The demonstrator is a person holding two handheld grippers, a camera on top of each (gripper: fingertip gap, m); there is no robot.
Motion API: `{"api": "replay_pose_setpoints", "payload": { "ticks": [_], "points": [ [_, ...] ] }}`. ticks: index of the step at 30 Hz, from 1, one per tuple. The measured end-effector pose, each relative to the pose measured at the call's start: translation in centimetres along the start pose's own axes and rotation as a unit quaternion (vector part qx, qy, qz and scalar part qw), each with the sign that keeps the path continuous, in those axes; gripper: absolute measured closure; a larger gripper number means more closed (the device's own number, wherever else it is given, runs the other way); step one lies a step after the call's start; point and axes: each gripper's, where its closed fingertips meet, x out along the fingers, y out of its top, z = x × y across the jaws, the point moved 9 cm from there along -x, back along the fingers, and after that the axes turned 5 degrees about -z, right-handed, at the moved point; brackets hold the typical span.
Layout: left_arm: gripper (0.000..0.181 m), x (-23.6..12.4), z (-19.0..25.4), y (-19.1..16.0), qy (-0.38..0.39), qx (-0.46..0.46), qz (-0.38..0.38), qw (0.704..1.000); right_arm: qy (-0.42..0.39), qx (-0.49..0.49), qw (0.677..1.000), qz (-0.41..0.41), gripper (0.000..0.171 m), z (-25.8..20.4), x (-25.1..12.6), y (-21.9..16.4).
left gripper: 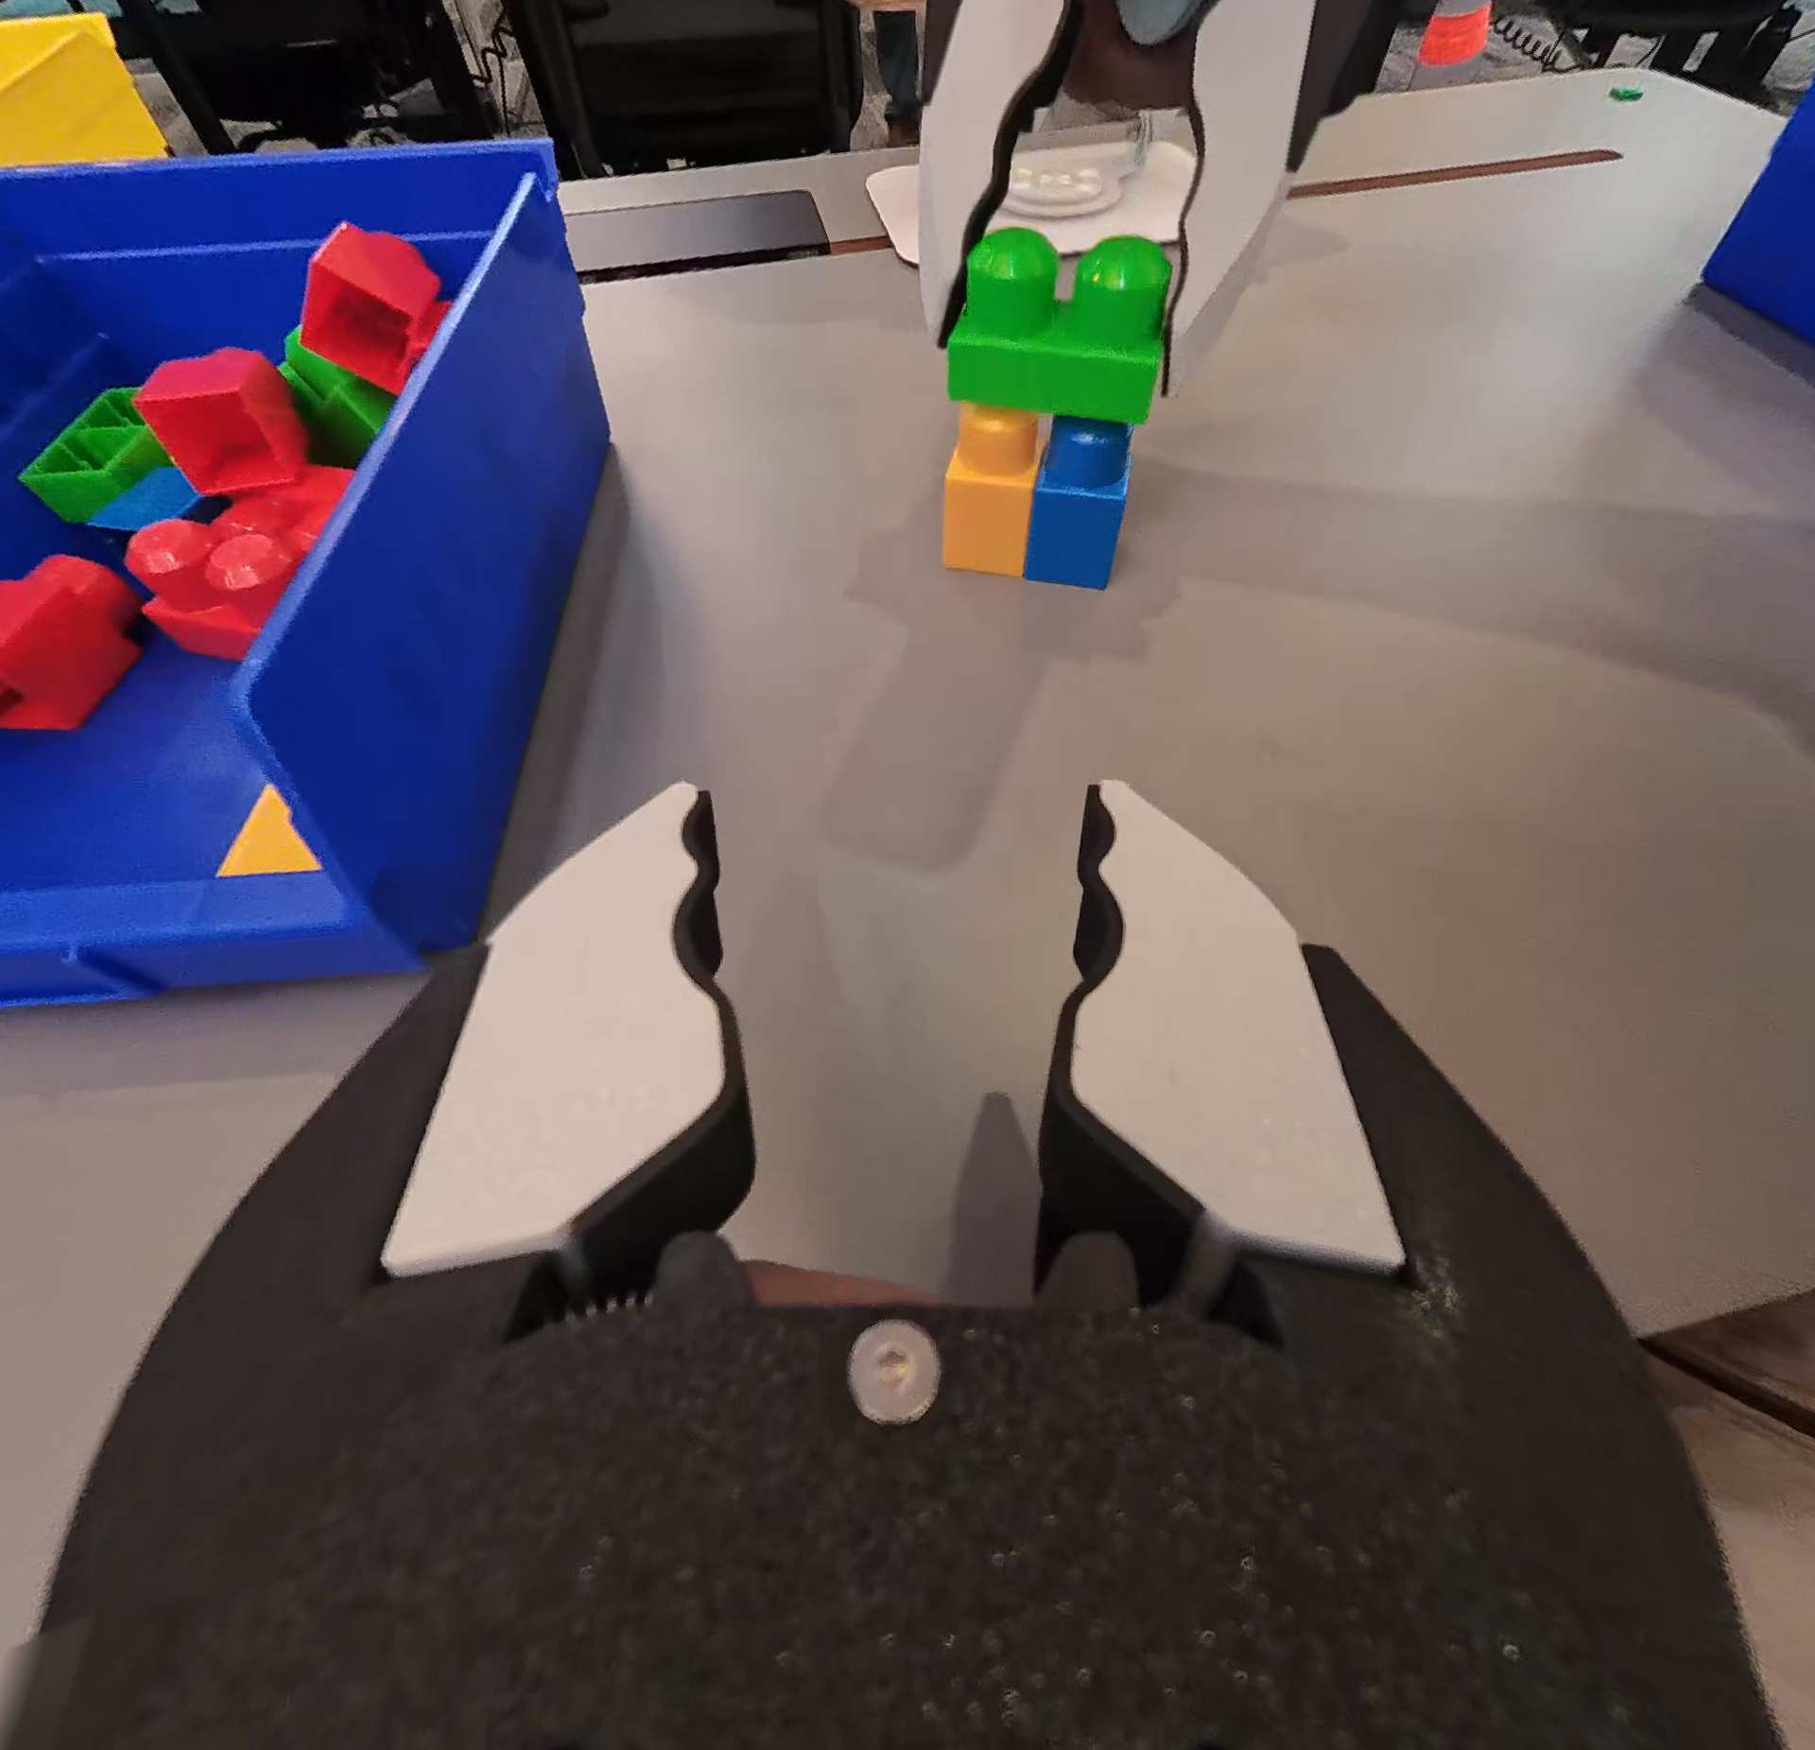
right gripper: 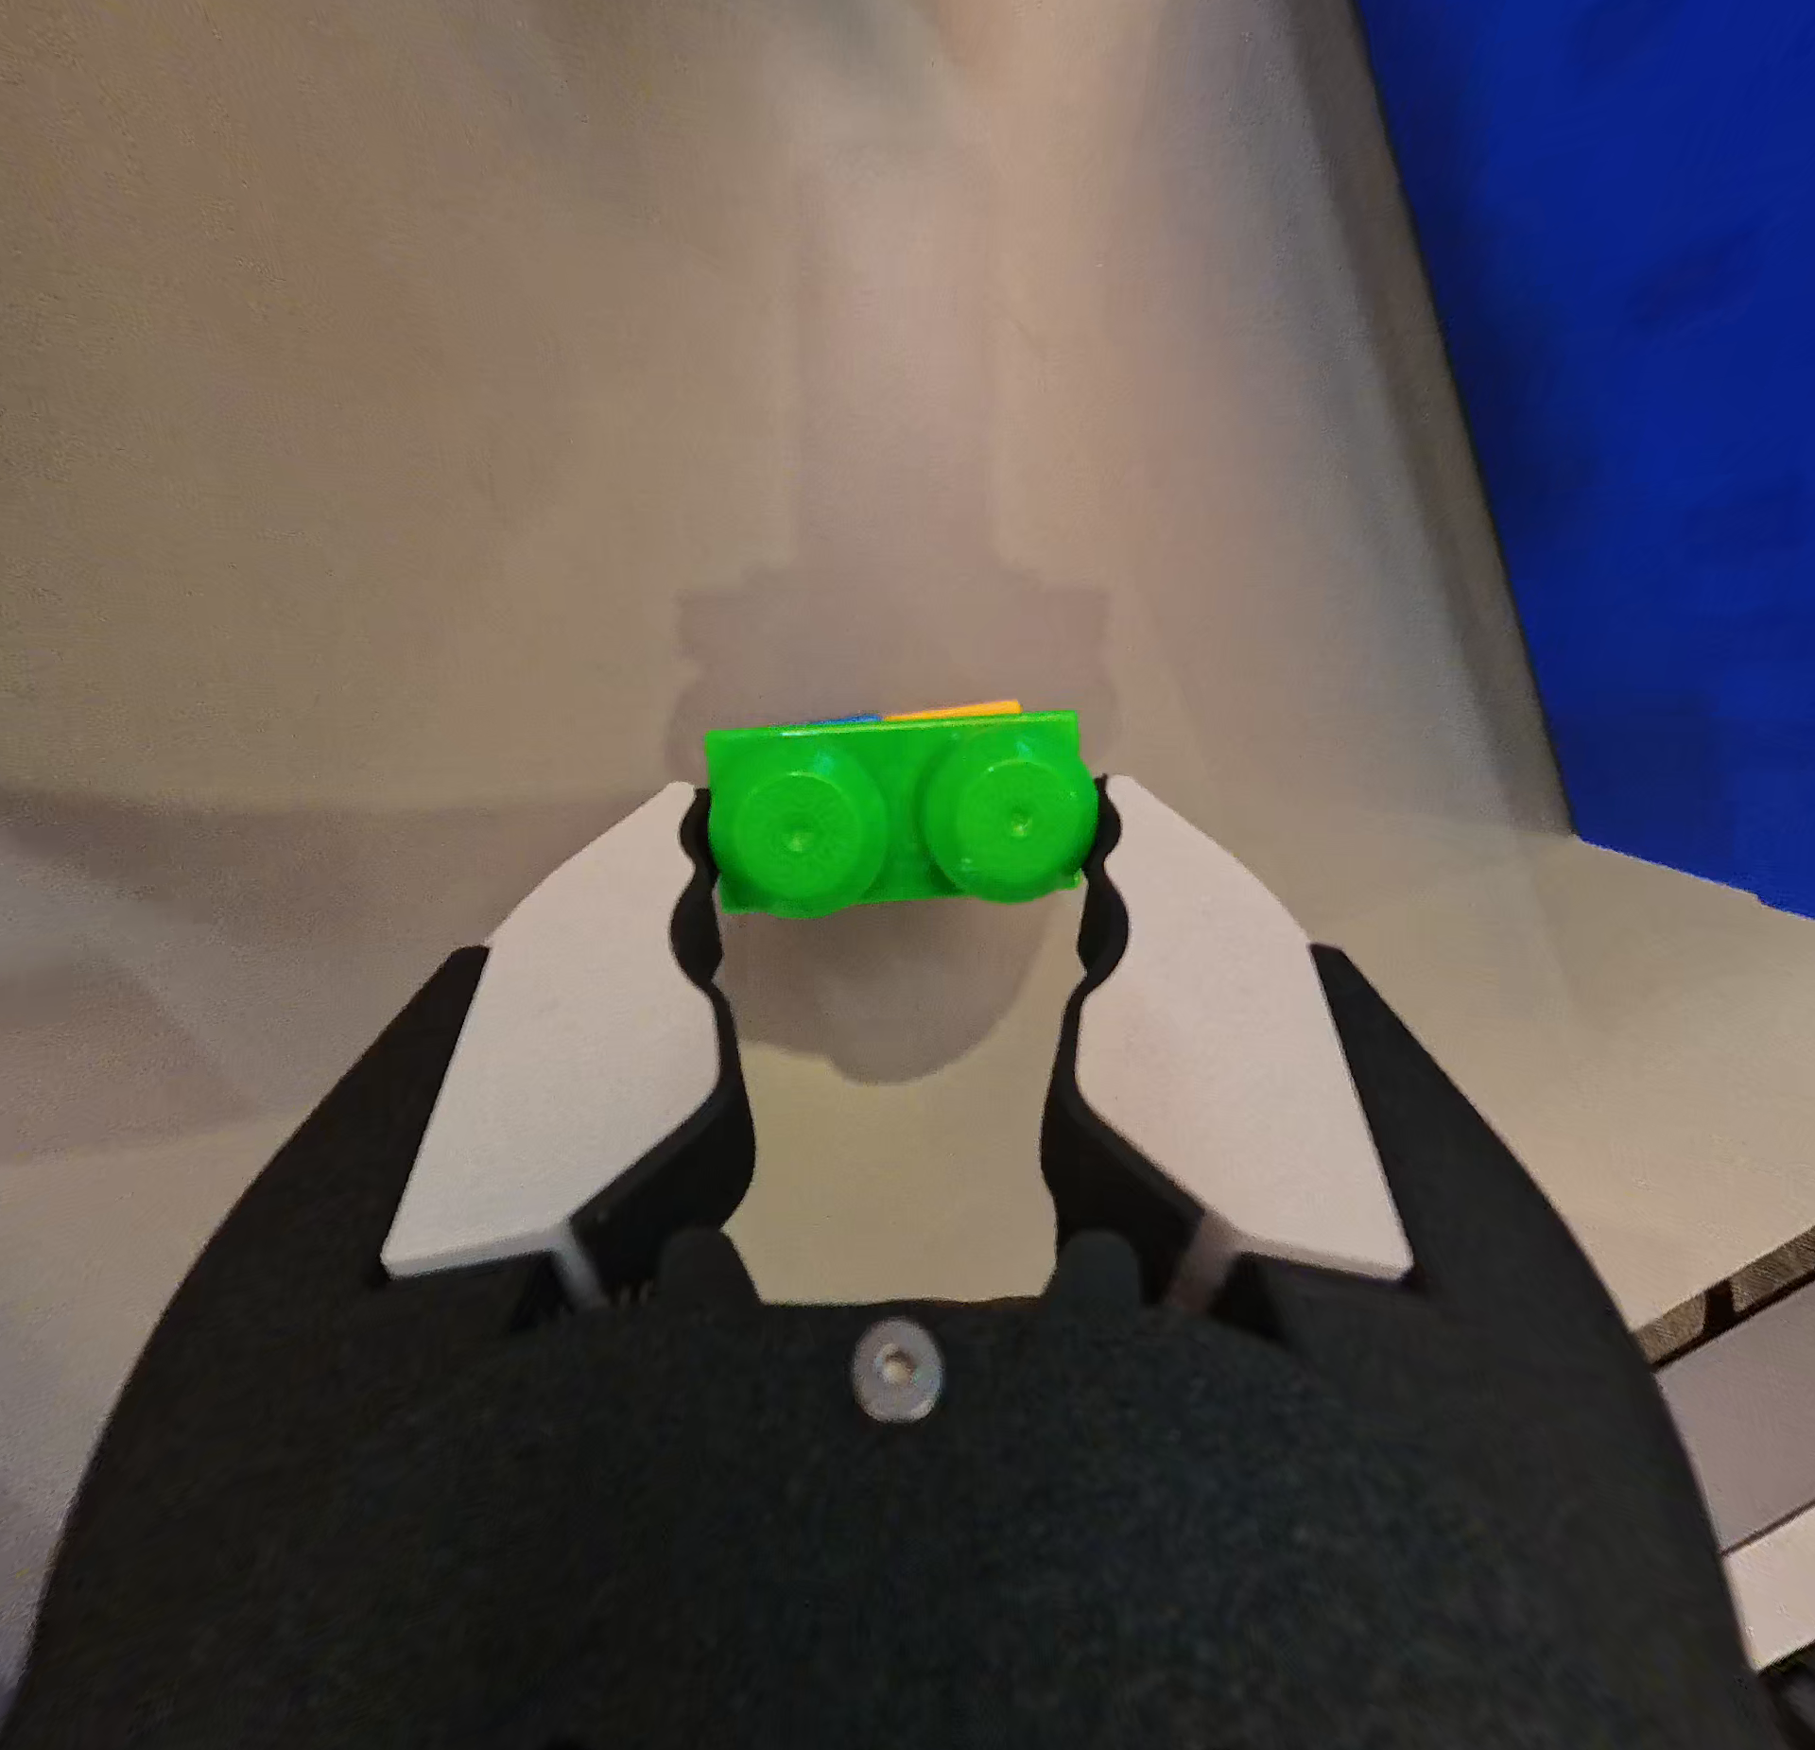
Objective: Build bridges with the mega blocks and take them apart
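**A:** The right hand-held gripper (left gripper: 1066,347) is clamped on the ends of the green two-stud block (left gripper: 1056,342), which sits on the yellow block (left gripper: 987,495) and blue block (left gripper: 1075,514) mid-table (left gripper: 1375,721). My guess: any tilt drags or topples both posts.

**B:** Agreed. The left hand-held gripper (left gripper: 899,878) is spread apart, empty and well back. There's open room in front, with the blue bin (left gripper: 422,622) off to the left.

Grey table (left gripper: 1375,721) — blue bin (left gripper: 432,573), yellow block (left gripper: 987,514), blue block (left gripper: 1075,524).
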Motion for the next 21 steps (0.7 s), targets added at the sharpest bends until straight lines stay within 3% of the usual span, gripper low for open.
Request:
{"api": "replay_pose_setpoints", "payload": {
  "ticks": [14,21],
  "points": [
    [0.111,1.2,-0.1,-0.2,-0.012,0.000,-0.018,1.000,-0.010,-0.004,0.999,-0.037,0.099,0.0,1.3,-0.8],
    [0.111,1.3,0.2,0.0,-0.019,0.002,-0.019,1.000,-0.045,0.008,0.998,-0.033,0.084,0.0,-0.5,-0.6]
  ]
}}
